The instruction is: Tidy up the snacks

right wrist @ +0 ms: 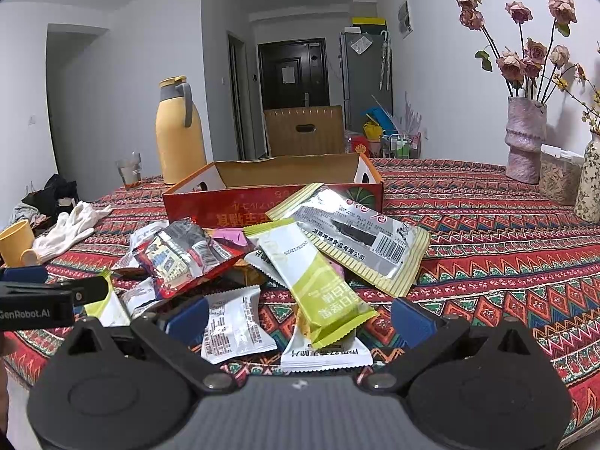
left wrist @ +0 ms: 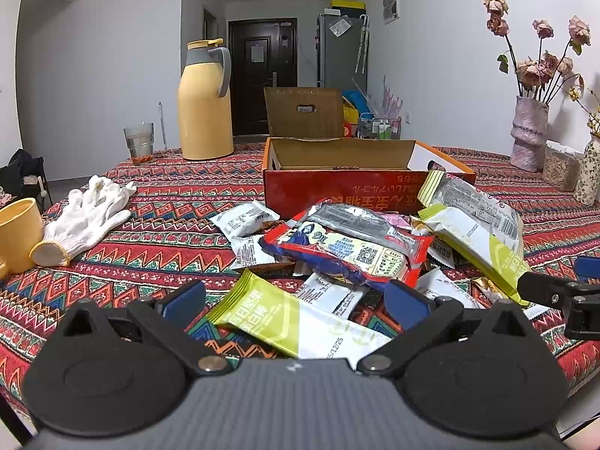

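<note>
Two pairs of tongs hang released over a heap of snack packets (left wrist: pixel 348 247) that lies on the bench (left wrist: pixel 157 225) just in front of the red cardboard box (left wrist: pixel 360 183), our landmark here. We see the left tongs (left wrist: pixel 296 303) spread wide around a lime-and-white bar (left wrist: pixel 296 318) at the near edge of the heap, well short of the box; the blue pads do not touch it. The right tongs (right wrist: pixel 300 317) are likewise spread, with another lime-and-white bar (right wrist: pixel 315 281) and two white sachets (right wrist: pixel 234 326) between the pads, nothing gripped. Against the box's front wall leans a silver packet with striped yellow edges (right wrist: pixel 360 240). A red-and-blue packet (left wrist: pixel 345 253) tops the heap's middle, just before the box. The box stands open, its lid raised behind it. Left of the box lie white gloves (left wrist: pixel 88 213) and a yellow cup (left wrist: pixel 18 232); behind it to the left stands a yellow thermos (left wrist: pixel 204 105). Right of the box stands a pink vase of dried roses (left wrist: pixel 528 135).
</note>
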Action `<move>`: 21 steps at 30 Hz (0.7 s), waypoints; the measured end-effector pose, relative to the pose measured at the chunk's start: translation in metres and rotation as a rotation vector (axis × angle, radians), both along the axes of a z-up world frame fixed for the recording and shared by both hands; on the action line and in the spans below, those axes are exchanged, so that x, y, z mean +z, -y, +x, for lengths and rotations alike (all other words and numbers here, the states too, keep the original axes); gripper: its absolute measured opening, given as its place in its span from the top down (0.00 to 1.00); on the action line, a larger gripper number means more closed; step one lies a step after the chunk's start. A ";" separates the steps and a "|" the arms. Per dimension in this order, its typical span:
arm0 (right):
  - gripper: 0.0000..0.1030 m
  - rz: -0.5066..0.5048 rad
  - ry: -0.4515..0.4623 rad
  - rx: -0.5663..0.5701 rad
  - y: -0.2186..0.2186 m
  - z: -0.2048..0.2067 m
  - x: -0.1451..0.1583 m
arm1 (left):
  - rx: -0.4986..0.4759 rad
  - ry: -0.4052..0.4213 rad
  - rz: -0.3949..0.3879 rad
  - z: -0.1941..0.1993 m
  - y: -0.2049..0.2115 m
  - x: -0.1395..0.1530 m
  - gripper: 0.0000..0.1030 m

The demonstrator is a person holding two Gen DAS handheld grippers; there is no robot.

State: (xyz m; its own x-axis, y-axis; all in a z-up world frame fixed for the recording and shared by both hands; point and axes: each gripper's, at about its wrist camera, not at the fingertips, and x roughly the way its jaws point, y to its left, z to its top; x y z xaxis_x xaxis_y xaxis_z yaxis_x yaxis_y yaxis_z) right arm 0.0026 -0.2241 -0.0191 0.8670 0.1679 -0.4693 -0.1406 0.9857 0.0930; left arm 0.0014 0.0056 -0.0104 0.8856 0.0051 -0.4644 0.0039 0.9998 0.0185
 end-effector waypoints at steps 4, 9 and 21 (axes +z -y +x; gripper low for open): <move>0.00 0.000 0.000 0.000 0.000 0.000 0.000 | 0.000 -0.001 -0.001 0.000 0.000 0.000 0.00; 0.00 -0.001 -0.001 0.001 0.000 -0.001 0.000 | 0.000 0.000 0.000 0.000 0.000 0.000 0.00; 0.00 0.000 -0.005 0.001 0.001 0.000 -0.002 | 0.000 -0.001 -0.002 0.000 0.000 -0.001 0.00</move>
